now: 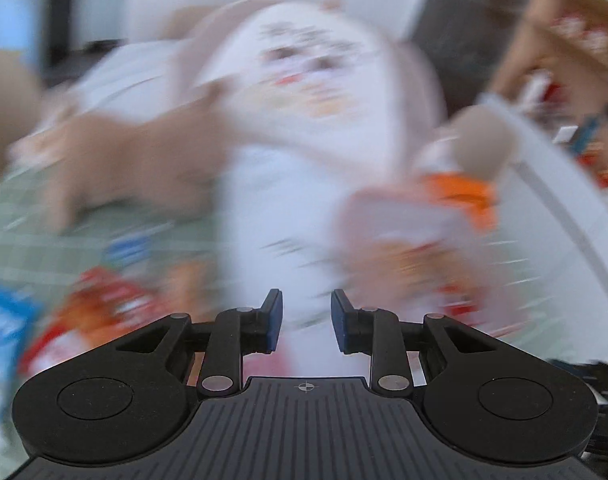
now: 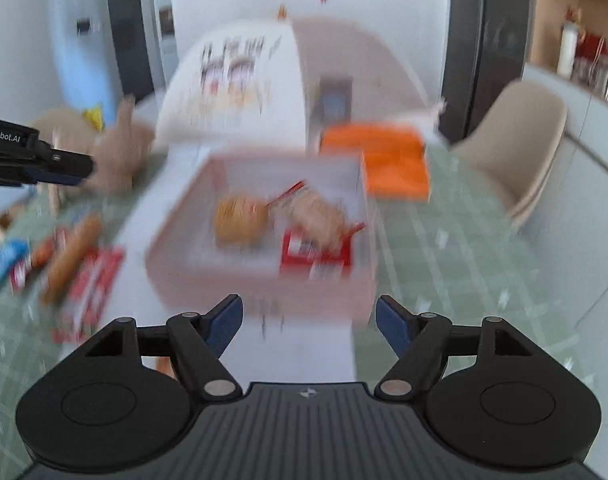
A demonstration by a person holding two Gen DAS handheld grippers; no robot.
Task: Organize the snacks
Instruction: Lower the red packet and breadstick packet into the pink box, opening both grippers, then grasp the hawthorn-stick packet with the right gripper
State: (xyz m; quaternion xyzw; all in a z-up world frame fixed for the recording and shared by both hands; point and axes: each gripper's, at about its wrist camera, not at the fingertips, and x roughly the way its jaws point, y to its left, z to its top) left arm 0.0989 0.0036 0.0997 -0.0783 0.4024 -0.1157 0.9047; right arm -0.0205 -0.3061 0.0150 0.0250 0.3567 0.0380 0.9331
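Both views are bright with soft, even daylight and almost no hard shadow. Heavy motion blur smears everything ahead of each gripper, worst in the left wrist view, while the gripper bodies nearest the lens stay sharp. Fisheye distortion bends the edges and darkens the corners.

green checked table (image 2: 444, 248) bears box (image 2: 260, 276), snacks (image 2: 80, 272).

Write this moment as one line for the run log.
box: open, snacks inside | loose snacks: on table | left gripper: empty | right gripper: open, empty
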